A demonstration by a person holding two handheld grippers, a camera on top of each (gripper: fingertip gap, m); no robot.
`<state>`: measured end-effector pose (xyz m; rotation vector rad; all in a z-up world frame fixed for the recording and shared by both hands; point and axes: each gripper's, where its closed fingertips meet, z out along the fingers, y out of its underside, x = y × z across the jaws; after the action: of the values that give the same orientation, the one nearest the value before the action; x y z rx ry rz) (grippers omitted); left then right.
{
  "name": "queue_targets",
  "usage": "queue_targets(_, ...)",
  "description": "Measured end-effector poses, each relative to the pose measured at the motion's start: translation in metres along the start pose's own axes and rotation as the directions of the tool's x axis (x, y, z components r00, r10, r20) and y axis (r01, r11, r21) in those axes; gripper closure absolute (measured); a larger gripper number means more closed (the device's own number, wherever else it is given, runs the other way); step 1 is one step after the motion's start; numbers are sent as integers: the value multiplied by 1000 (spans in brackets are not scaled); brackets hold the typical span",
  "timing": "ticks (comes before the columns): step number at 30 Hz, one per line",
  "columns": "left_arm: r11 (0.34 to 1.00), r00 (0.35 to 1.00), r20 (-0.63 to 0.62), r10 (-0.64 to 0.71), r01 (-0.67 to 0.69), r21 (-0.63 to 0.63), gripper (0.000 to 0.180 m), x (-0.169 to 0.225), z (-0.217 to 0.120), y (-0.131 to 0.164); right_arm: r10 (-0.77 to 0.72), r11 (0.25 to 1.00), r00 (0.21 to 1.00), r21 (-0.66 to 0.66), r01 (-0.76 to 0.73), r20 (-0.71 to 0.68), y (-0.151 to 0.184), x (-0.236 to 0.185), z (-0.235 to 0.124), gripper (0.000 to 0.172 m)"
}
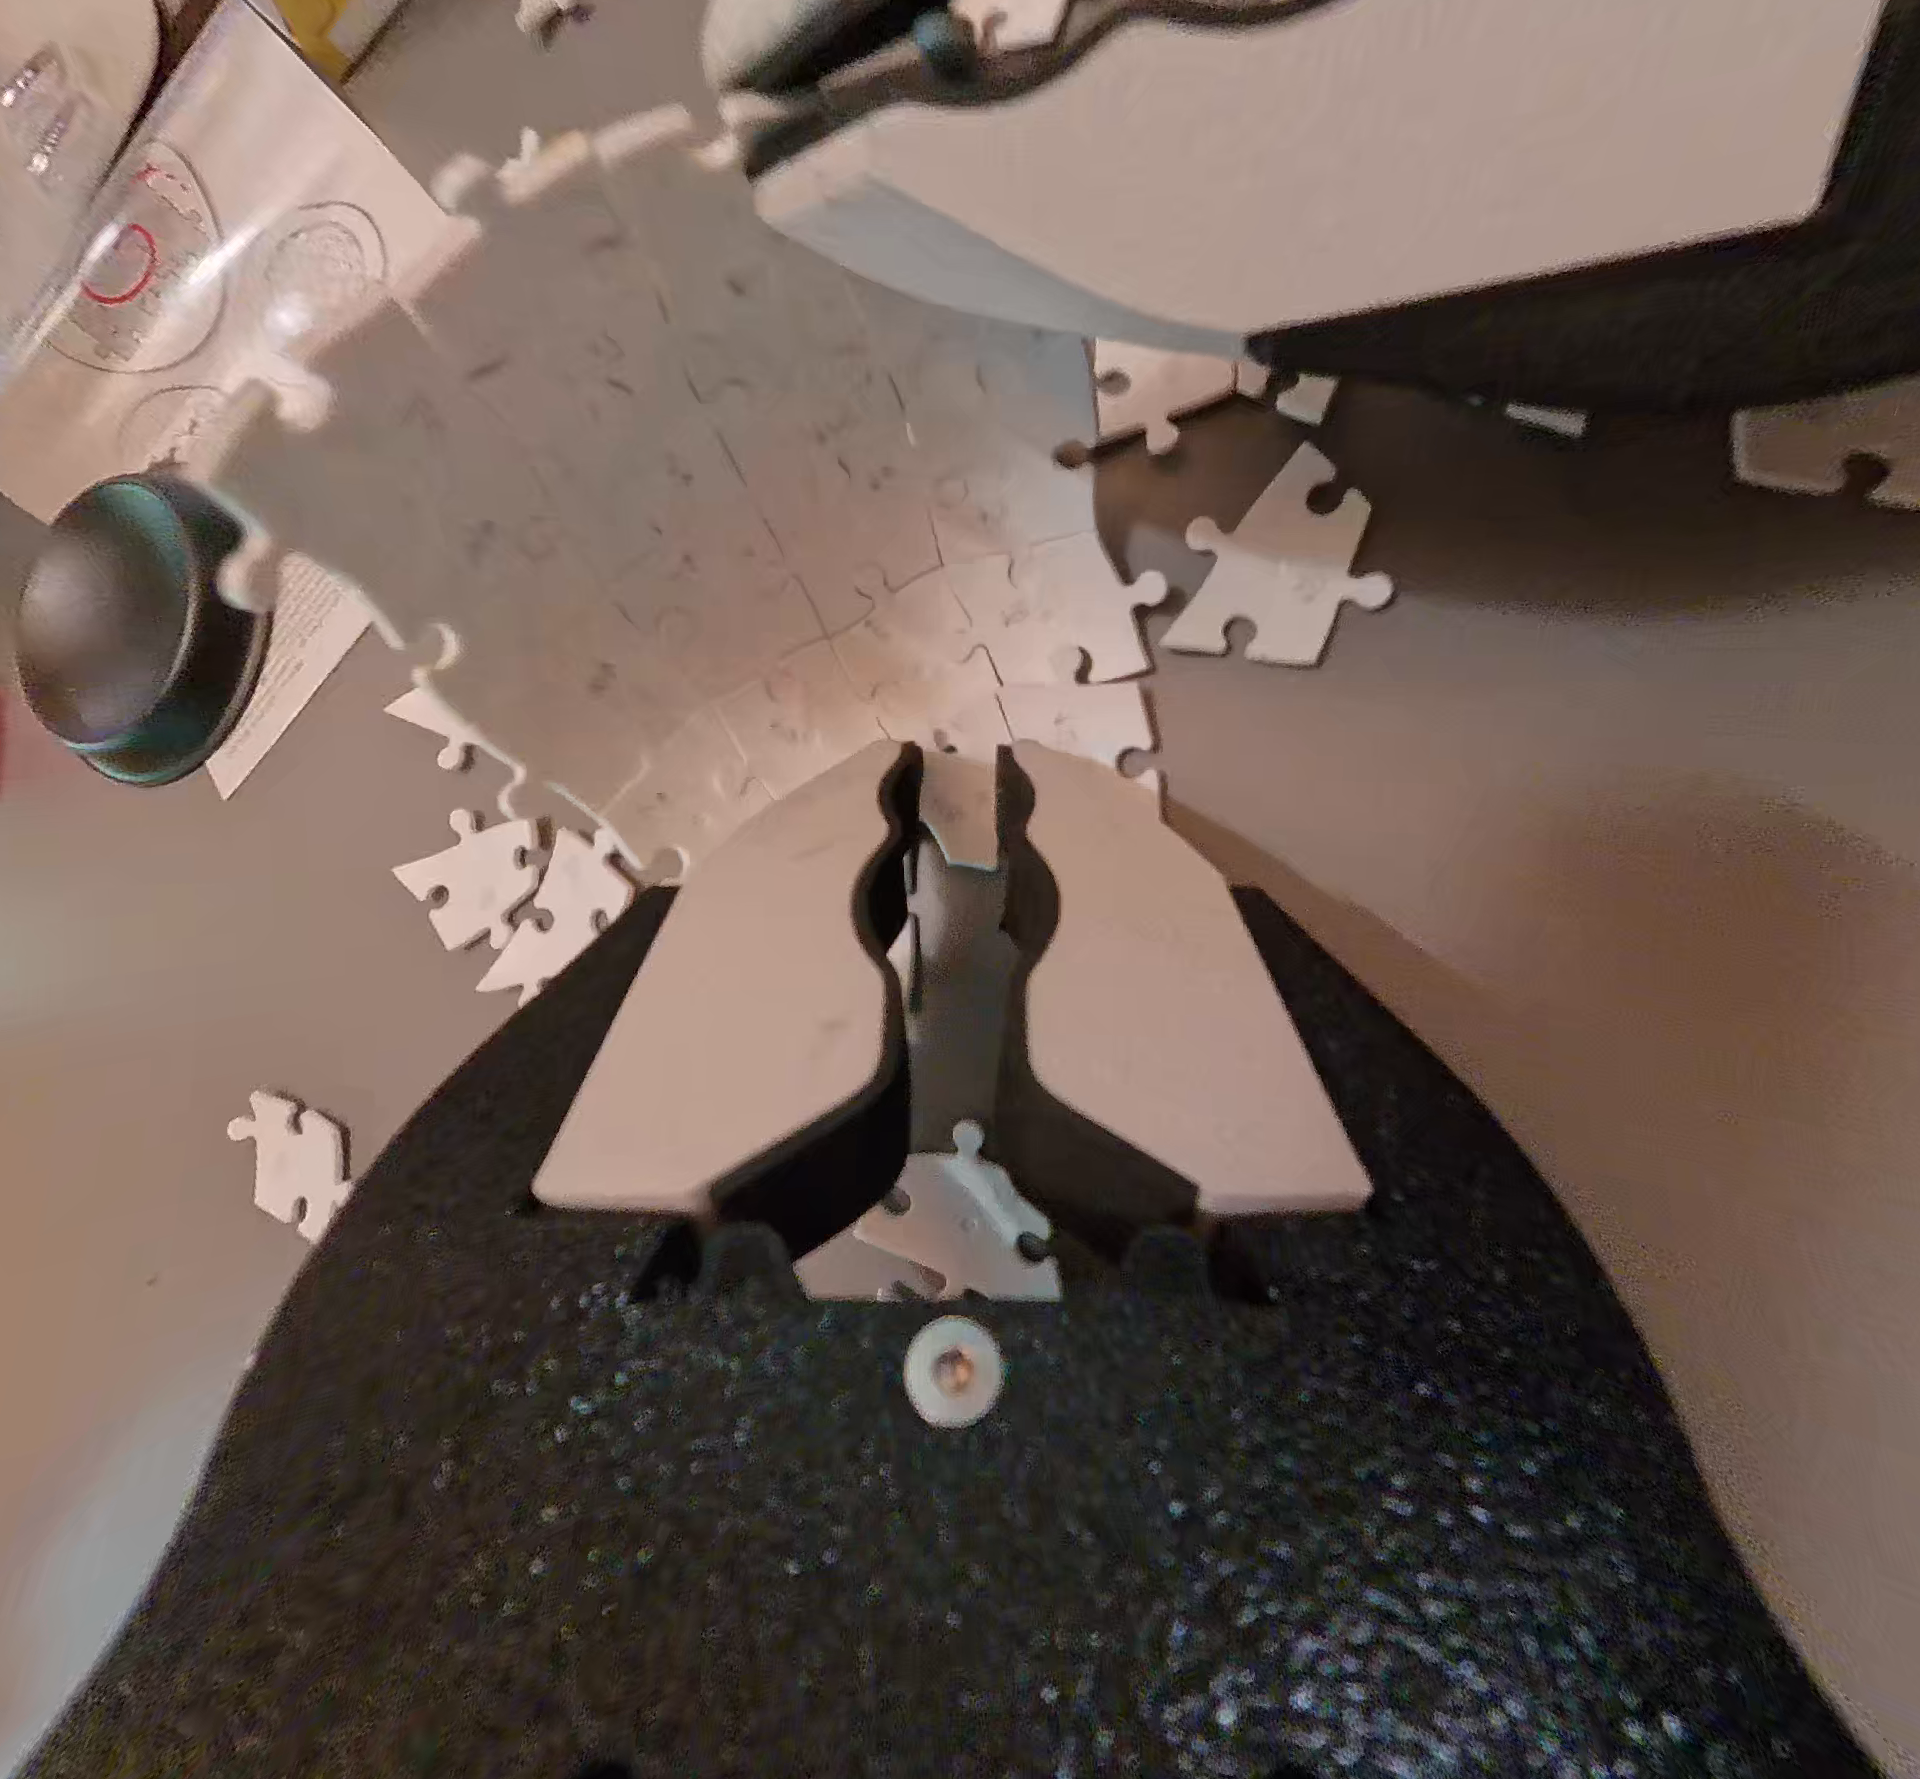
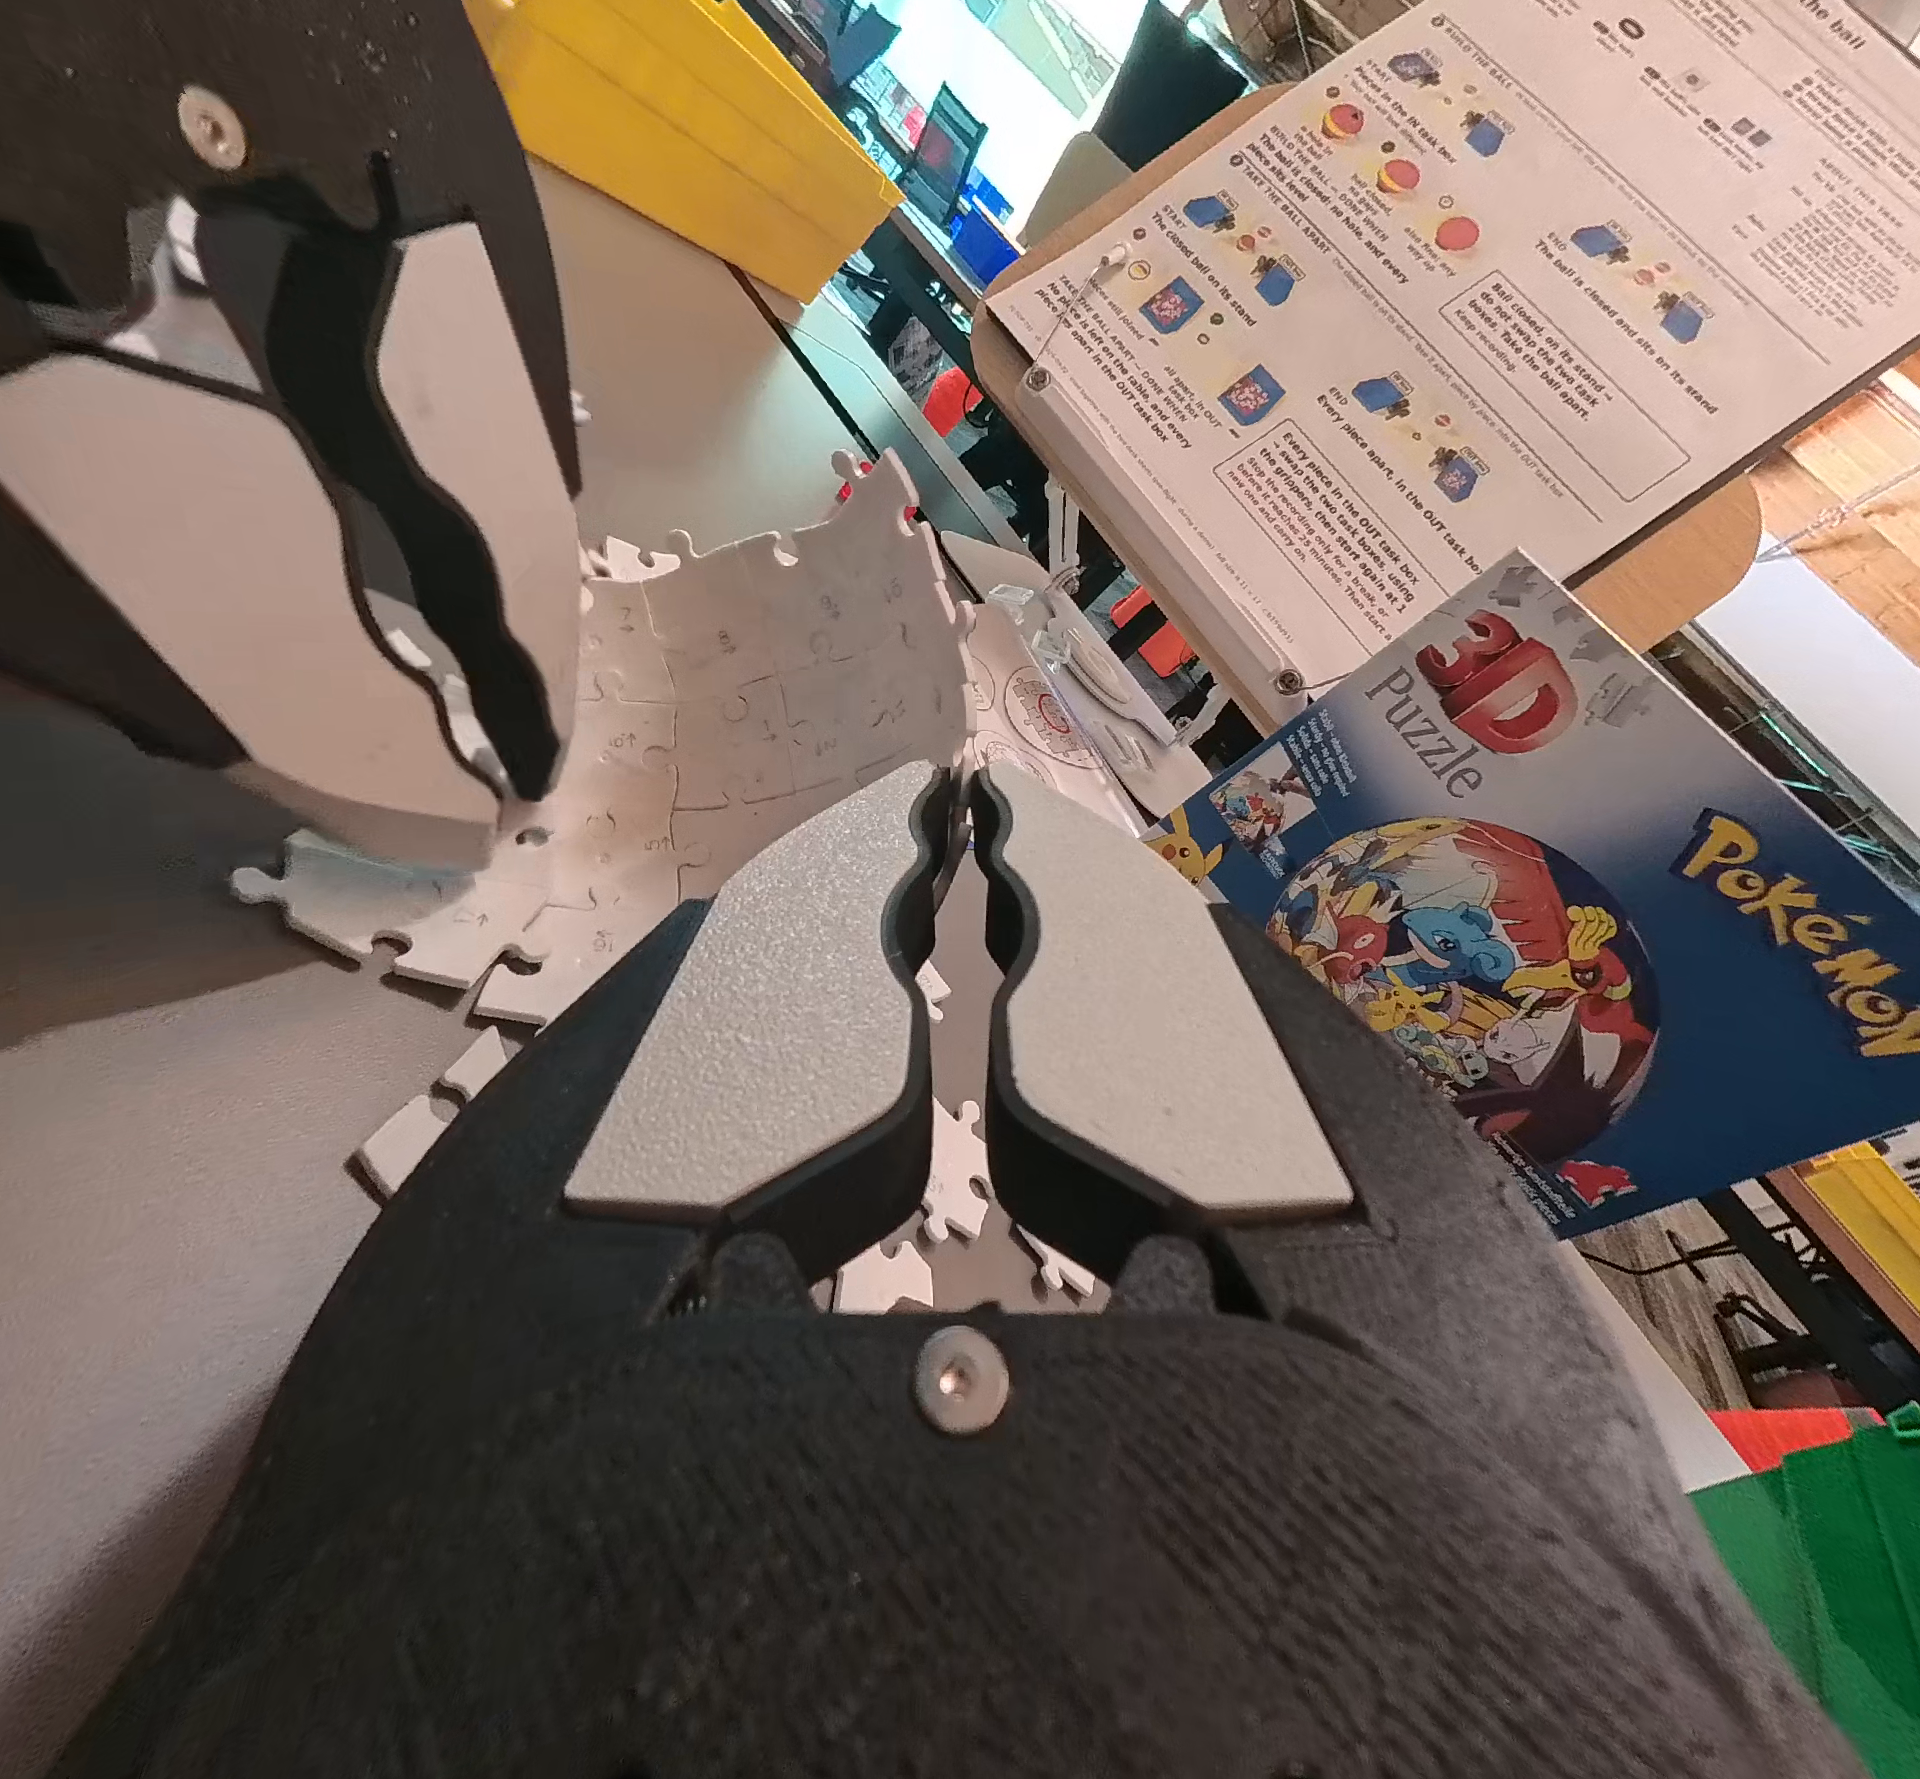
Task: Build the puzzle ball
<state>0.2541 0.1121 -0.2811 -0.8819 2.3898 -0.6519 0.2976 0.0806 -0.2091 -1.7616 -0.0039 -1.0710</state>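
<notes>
A curved shell of joined white puzzle pieces [image 1: 675,482] stands on the grey table [image 1: 1558,794]. It also shows in the right wrist view [image 2: 769,690]. My left gripper [image 1: 961,763] is shut on a white piece [image 1: 961,815] at the shell's near edge, with both pads against it. The right wrist view shows this gripper [image 2: 514,794] at the shell's left rim. My right gripper [image 2: 964,784] is shut on the thin edge of the shell's opposite side. It appears at the top of the left wrist view [image 1: 743,119].
Loose white pieces lie around the shell [image 1: 1278,576] [image 1: 478,882] [image 1: 296,1163]. A dark round stand [image 1: 114,628] sits at the left on a printed sheet. A blue puzzle box [image 2: 1558,898], an instruction board [image 2: 1455,223] and yellow bins [image 2: 675,119] stand behind. My right fingertips sit around 9 centimeters from my left ones.
</notes>
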Motion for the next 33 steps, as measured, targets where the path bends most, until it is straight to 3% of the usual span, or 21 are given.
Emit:
queue_targets(8,995,995,49,-83,86,-51,169,3,0,5,-3,1000,1000,-1,3,-1,0,0,0,168)
queue_targets(13,999,999,30,-38,39,-18,178,9,2,2,-3,1000,1000,2,3,-1,0,0,0,168)
queue_targets(18,992,993,29,-117,118,-52,178,8,1,4,-10,1000,1000,3,10,-3,-1,0,0,168)
queue_targets(22,961,964,54,-260,263,-82,180,9,-1,9,-26,1000,1000,5,26,-6,-2,-1,-1,168)
queue_targets(26,976,977,65,-204,208,-69,180,9,-1,8,-34,999,999,9,34,-7,-3,-1,-1,168)
queue_targets(33,1000,999,-32,-20,20,5,180,12,3,2,-57,997,998,43,57,-3,-9,-3,-2,168)
